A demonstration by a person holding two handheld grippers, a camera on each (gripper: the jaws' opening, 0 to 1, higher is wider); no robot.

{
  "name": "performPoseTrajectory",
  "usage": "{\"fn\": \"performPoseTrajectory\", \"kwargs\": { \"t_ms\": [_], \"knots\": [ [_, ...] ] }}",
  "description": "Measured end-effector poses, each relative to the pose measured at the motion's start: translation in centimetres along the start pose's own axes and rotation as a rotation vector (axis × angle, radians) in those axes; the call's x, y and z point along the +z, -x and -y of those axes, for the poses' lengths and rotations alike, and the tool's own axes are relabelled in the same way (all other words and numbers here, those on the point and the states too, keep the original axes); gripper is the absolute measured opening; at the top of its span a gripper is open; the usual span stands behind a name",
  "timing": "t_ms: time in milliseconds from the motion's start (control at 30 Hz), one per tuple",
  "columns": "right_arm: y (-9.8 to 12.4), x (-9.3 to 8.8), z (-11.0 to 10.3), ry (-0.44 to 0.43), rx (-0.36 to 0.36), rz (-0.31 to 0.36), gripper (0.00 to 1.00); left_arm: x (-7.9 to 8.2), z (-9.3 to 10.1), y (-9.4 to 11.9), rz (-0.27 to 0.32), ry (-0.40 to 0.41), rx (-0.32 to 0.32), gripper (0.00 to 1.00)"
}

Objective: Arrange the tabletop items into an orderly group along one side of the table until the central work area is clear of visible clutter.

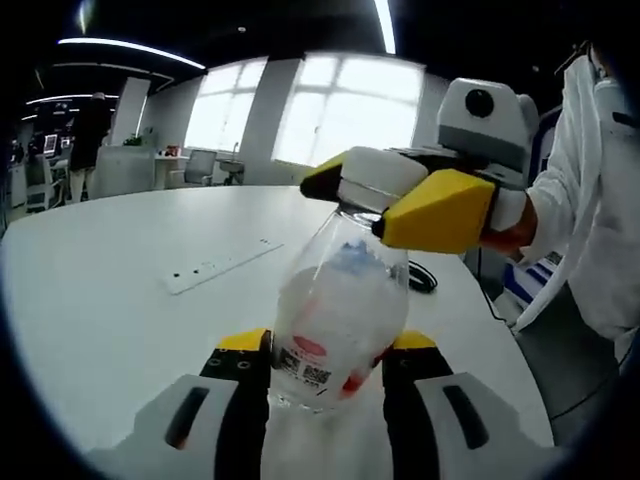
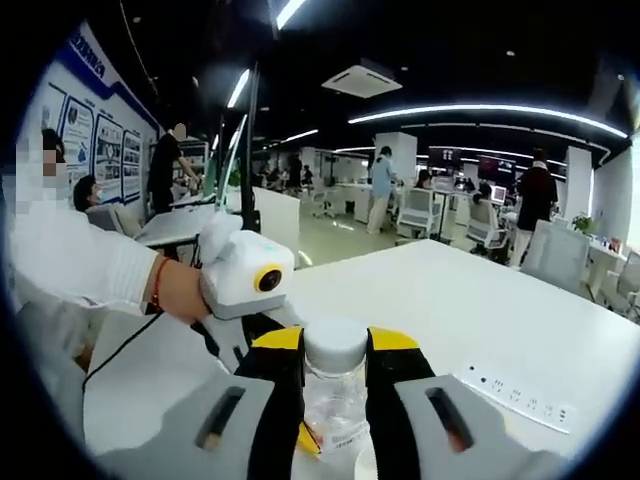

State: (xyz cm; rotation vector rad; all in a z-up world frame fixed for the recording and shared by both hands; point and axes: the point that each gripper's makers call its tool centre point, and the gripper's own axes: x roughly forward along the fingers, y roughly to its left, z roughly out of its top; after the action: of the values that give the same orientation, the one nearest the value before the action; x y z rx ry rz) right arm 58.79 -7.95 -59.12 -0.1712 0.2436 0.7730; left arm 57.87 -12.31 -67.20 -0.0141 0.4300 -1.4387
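A clear bottle [image 1: 335,320] (contents unclear) sits pinched at its body between the left tool [image 1: 327,375] jaws, while the right tool [image 2: 334,385] clamps its white cap [image 2: 334,345] above the tabletop [image 1: 120,320].

Clear plastic bottle [image 1: 338,320] with a white cap [image 2: 334,345], a white label with red print and a blue patch inside. Left gripper [image 1: 328,375] and right gripper [image 2: 333,375]: yellow-tipped black jaws, grey bodies. White table [image 1: 120,300], white sleeve [image 1: 590,200] at 3 o'clock.
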Motion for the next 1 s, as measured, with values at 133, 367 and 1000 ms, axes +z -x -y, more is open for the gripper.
{"fn": "performPoseTrajectory", "kwargs": {
  "t_ms": [133, 367, 1000],
  "knots": [
    [-0.1, -0.3, 0.1, 0.006, -0.004, -0.005, 0.2, -0.2, -0.1, -0.2, -0.002, 0.006, -0.003, 0.44],
    [0.0, -0.9, 0.1, -0.001, -0.011, -0.018, 0.2, -0.8, -0.1, -0.4, -0.02, 0.008, -0.007, 0.44],
    [0.3, -1.8, 0.2, -0.011, -0.014, -0.051, 0.21, -1.5, -0.2, -0.7, -0.047, 0.009, -0.002, 0.45]
  ]
}}
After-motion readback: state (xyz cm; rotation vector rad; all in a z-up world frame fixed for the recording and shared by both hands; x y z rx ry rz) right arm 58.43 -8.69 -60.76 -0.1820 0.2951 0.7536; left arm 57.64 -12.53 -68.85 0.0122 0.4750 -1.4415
